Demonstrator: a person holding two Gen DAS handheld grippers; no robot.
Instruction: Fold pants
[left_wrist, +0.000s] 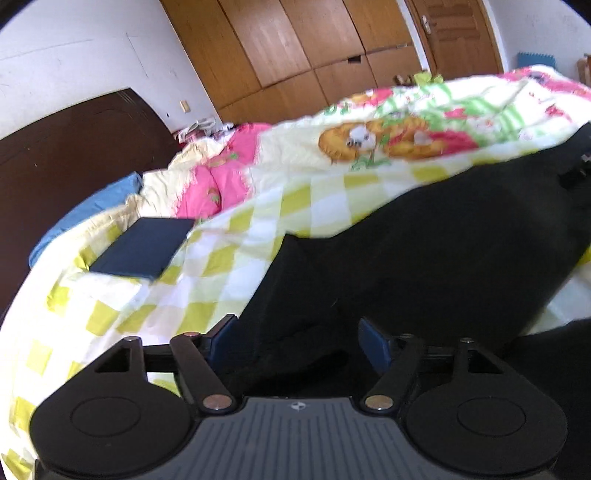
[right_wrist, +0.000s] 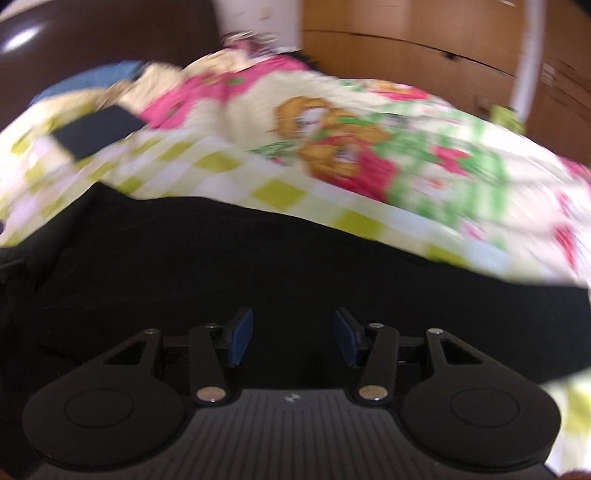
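Pants: we see the black pants (left_wrist: 424, 258) spread flat on the bed, over the checked quilt (left_wrist: 207, 251); in the right wrist view they fill the lower half of the picture (right_wrist: 258, 258). We judge they lie spread so that an edge can be lifted and brought over the rest.

Fold so far: we cannot tell how many folds are made; the cloth is one dark mass with few visible creases.

Left tongs (left_wrist: 297, 341): released, with the blue pads standing wide apart above the cloth and nothing pinched between them. We read this as a hand free to pick a new hold.

Right tongs (right_wrist: 293, 338): also released, the gap narrower than on the left and no cloth caught between the pads.

Left hand pose: the tongs point forward and down over the near part of the pants, with the pants' edge just to the left pad's side.

Right hand pose: tilted down over the middle of the pants; the view is smeared, so we judge the hand is in quick motion.

Other things: a dark flat book (left_wrist: 142, 247) lies on the quilt, well apart from the pants, near a blue pillow (left_wrist: 85, 218). A wooden wardrobe (left_wrist: 295, 44) stands behind the bed.
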